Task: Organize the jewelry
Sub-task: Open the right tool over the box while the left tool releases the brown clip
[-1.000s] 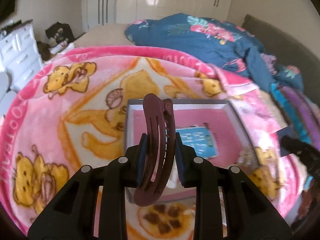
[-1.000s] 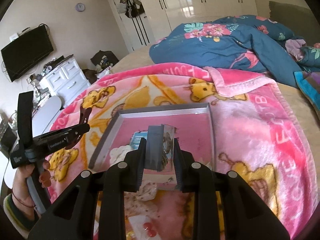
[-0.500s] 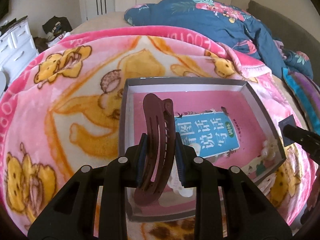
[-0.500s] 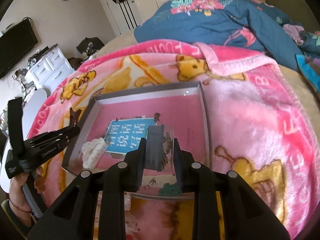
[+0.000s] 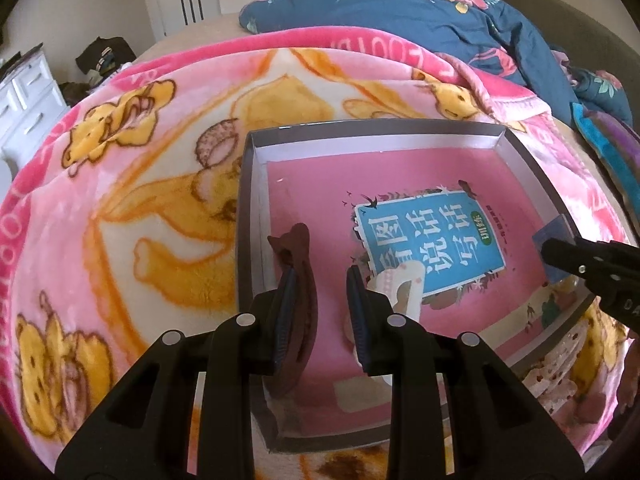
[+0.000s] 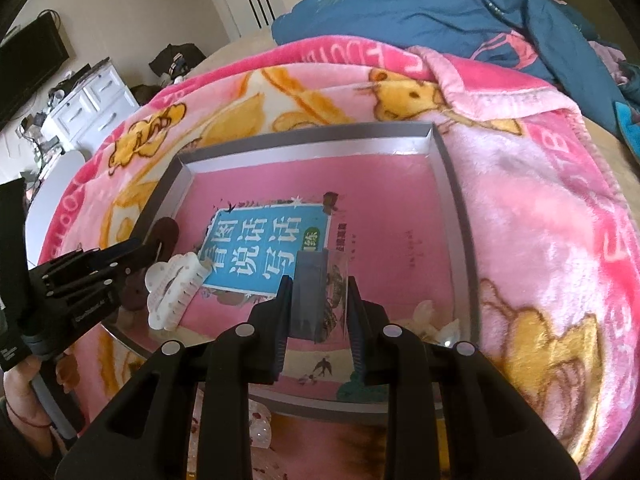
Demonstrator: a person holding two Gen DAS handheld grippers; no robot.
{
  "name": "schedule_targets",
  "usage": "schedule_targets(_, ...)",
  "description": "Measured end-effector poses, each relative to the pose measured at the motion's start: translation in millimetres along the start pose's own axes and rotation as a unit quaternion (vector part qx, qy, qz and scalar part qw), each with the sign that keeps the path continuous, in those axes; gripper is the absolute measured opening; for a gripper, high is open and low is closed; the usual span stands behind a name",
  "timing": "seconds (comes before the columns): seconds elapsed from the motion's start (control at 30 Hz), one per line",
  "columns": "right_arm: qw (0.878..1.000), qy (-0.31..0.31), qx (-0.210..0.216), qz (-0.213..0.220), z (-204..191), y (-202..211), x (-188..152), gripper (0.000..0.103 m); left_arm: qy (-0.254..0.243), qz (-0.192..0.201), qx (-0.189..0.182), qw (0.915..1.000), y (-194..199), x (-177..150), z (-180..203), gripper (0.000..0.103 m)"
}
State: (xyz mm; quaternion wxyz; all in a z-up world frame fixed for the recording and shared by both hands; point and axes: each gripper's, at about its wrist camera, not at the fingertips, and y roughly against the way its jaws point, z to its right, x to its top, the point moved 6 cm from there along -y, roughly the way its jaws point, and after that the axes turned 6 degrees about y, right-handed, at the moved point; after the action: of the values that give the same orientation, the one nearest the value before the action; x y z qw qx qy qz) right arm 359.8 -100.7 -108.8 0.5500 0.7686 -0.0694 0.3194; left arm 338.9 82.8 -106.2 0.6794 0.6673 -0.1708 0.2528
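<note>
A grey tray lies on the bed, a pink book with a blue label as its floor. My left gripper hangs low over its left side. The brown hair clip leans on the left pad, and a gap shows between it and the right pad. A white claw clip rests in the tray just beyond. My right gripper is shut on a clear packet with a grey-blue card over the tray's near right.
The tray sits on a pink cartoon blanket. A blue quilt is heaped behind, and a white dresser stands off to the left. Cream flower pieces lie in the tray's corner. A hand holds the left gripper.
Both grippers have sunk toward the tray. The brown clip, upright between the left pads before, has turned edge-on and now leans on the left pad. The right grip on the packet is unchanged.
</note>
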Motion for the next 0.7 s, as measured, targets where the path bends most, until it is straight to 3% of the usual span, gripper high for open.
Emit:
schedule_targets(0.1,1.0,-0.011,0.004,-0.003,1,-1,-3,0.028,0.001,0.0,-0.004,1.0,1,0,1,0.019)
schedule_targets(0.23,0.999,-0.027,0.01,0.015,3,12,-6,0.054,0.003,0.001,-0.007,1.0,5,-2,1,0.019)
schedule_targets(0.3,0.999,-0.029,0.012,0.026,4,22,-8,0.054,0.008,0.004,-0.013,0.9999,10,-2,0,0.019)
schedule_targets(0.5,0.997,-0.043,0.015,0.065,7,57,-15,0.07,0.009,0.022,-0.018,0.9996,26,-5,0,0.029)
schedule_targets(0.7,0.994,-0.049,0.012,0.097,8,88,-23,0.079,0.02,0.025,-0.016,0.9993,39,-9,-4,0.05)
